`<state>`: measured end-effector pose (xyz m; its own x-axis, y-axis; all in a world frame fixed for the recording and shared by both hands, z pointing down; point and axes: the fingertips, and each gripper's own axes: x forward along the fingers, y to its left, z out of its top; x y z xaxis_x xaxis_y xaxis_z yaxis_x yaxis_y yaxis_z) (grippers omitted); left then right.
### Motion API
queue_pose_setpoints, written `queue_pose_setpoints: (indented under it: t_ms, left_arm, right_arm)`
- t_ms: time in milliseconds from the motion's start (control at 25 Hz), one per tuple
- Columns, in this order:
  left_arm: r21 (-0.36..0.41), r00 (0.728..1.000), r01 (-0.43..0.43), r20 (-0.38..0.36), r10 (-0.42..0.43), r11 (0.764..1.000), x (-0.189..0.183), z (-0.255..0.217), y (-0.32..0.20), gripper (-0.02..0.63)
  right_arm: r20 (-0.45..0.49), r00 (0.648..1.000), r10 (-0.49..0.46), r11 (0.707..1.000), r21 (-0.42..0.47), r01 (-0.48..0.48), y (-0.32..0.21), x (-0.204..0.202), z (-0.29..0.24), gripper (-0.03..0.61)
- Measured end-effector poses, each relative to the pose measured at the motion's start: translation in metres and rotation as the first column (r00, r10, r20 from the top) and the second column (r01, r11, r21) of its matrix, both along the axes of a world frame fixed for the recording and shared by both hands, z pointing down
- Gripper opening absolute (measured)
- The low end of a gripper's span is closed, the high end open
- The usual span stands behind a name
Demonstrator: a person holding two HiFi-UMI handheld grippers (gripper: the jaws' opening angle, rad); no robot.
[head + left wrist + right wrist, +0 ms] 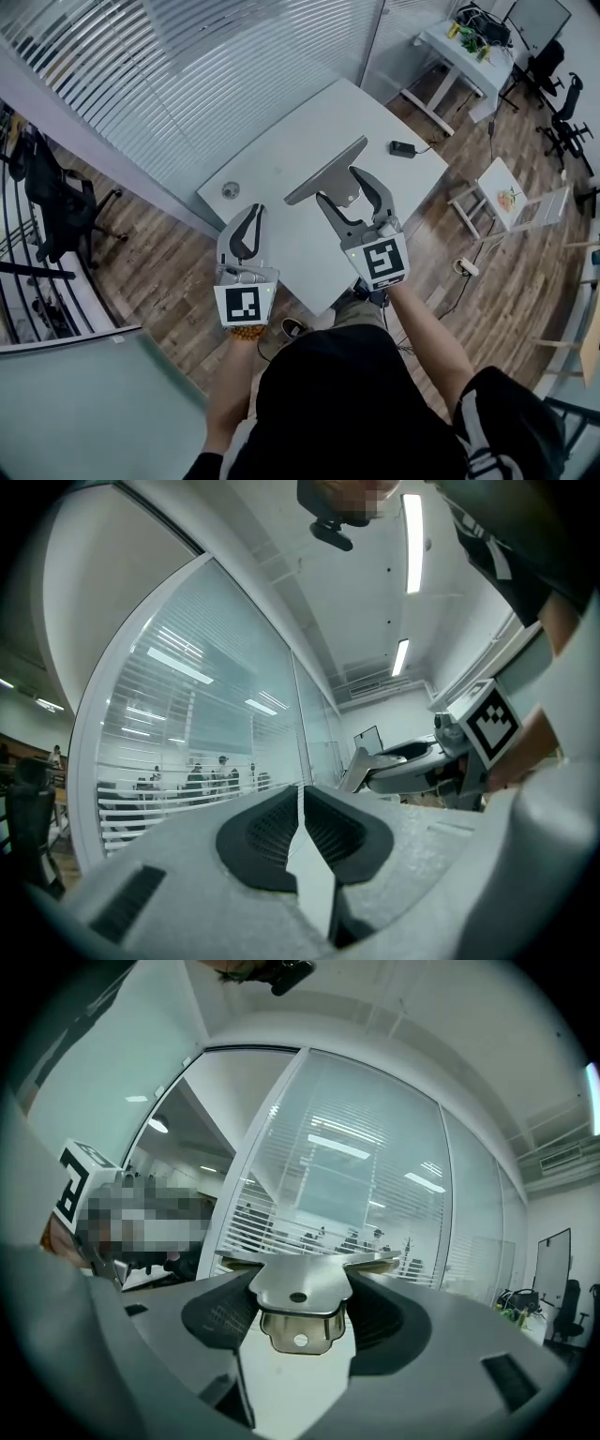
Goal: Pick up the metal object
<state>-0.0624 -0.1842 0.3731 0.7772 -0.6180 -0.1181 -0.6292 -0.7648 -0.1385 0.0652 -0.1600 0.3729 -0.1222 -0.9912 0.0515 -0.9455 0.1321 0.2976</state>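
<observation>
White counter (274,169) sits mid-frame; over it the right gripper (343,185) has its jaws pinching a metal plate (323,172). Lower left, the left gripper (251,212) shows jaws pressed together.

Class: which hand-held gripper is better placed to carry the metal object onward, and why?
Right. The right hand-held gripper is shut on the metal object, over the table. The left hand-held gripper is shut with nothing between its jaws, so it would first have to open and reach across.
</observation>
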Motion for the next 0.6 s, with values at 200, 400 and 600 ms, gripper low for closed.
queue_pose_setpoints:
  t_ms: [200, 400, 600]
  left_arm:
    - [0.037, 0.998, 0.056, -0.03, -0.055, 0.998, -0.004, -0.007, 0.002, 0.032]
    - [0.056, 0.996, 0.08, -0.032, -0.079, 0.995, -0.005, -0.008, 0.001, 0.032]
    - [0.068, 0.993, 0.113, -0.039, -0.11, 0.991, -0.01, -0.007, 0.003, 0.032]
  right_arm:
    - [0.054, 0.999, 0.006, 1.0, 0.011, -0.007, 0.003, -0.003, -0.005, 0.288]
    - [0.072, 0.997, 0.02, 0.999, 0.032, -0.022, 0.007, -0.007, -0.008, 0.288]
    - [0.113, 0.99, 0.08, 0.995, 0.049, -0.086, 0.014, -0.003, -0.006, 0.288]
